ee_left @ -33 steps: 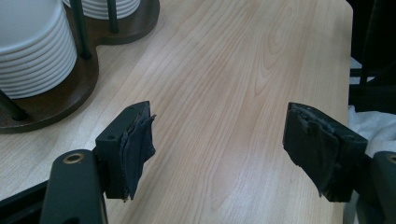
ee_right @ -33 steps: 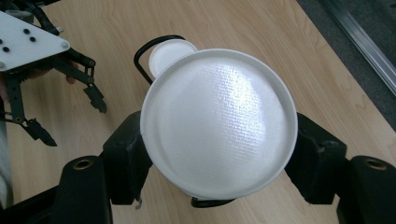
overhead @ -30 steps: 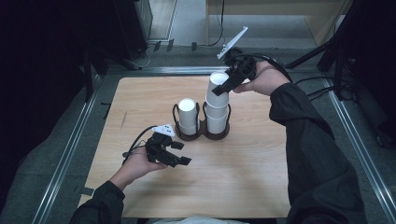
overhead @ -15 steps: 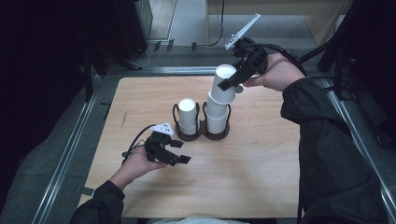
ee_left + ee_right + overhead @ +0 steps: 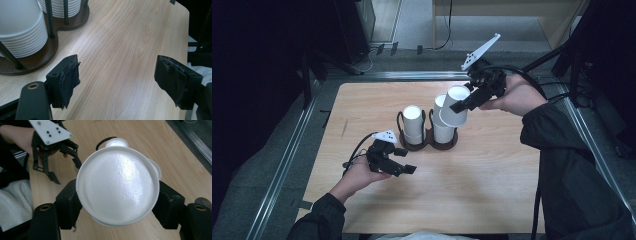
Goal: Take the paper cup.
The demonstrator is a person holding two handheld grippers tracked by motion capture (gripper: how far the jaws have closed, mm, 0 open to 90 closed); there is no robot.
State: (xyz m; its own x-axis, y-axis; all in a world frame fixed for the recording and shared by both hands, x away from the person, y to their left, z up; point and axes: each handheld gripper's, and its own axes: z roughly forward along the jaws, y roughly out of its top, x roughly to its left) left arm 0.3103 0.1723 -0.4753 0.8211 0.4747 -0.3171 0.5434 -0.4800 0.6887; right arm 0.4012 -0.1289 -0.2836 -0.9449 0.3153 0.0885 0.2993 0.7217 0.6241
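Sitting clamped between the right gripper [image 5: 117, 202] pads, a white cup [image 5: 117, 185].

High view: fixed above the person's side, looking forward and down over the whole wooden table [image 5: 492, 165]. Left gripper view: low and close to the tabletop, looking along its jaws at the cup holder [image 5: 37, 60] base. Right gripper view: looks steeply down, very close on the held paper cup [image 5: 117, 185]; all three share the holder and table.

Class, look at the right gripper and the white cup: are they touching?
Touching. The right gripper view shows the right gripper with a black pad pressed on each side of the white cup.
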